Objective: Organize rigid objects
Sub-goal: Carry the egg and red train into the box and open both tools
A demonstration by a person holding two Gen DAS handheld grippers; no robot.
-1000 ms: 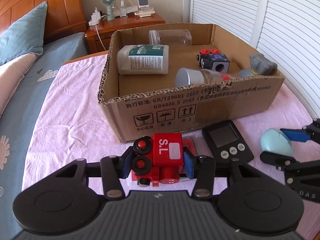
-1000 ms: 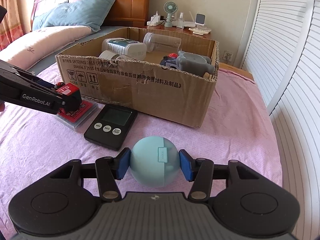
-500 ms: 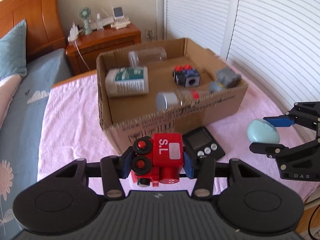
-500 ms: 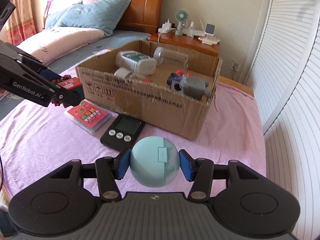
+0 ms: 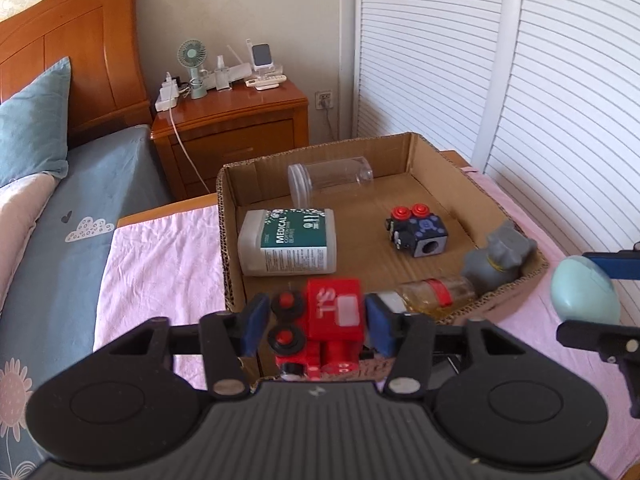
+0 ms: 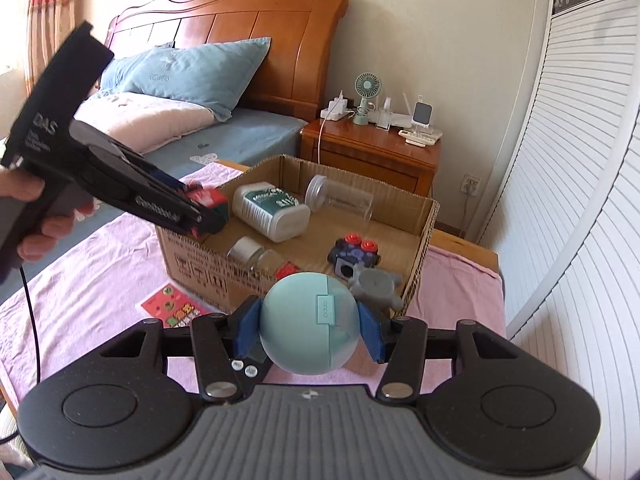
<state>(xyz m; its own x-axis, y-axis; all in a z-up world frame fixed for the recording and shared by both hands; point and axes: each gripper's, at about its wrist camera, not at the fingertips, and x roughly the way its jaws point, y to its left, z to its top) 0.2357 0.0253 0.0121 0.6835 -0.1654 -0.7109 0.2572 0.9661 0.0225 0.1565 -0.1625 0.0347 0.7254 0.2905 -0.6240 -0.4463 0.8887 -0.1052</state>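
Cardboard box (image 5: 436, 160) holds five items, centre floor free. My left gripper (image 5: 312, 322) is opening around one red toy train (image 5: 326, 328) over its near edge; right gripper (image 6: 310, 330) clamps one teal ball (image 6: 310, 330).

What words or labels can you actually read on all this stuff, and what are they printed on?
"MEDICAL": white bottle lying in the cardboard box.
"S.L", seen sideways: red toy train between the left gripper's opening jaws.
"oppo": tab on the round teal case in the right gripper.
"DAS": left gripper's body.
Too small or blurred: box's printing, bottle's fine print, red card.
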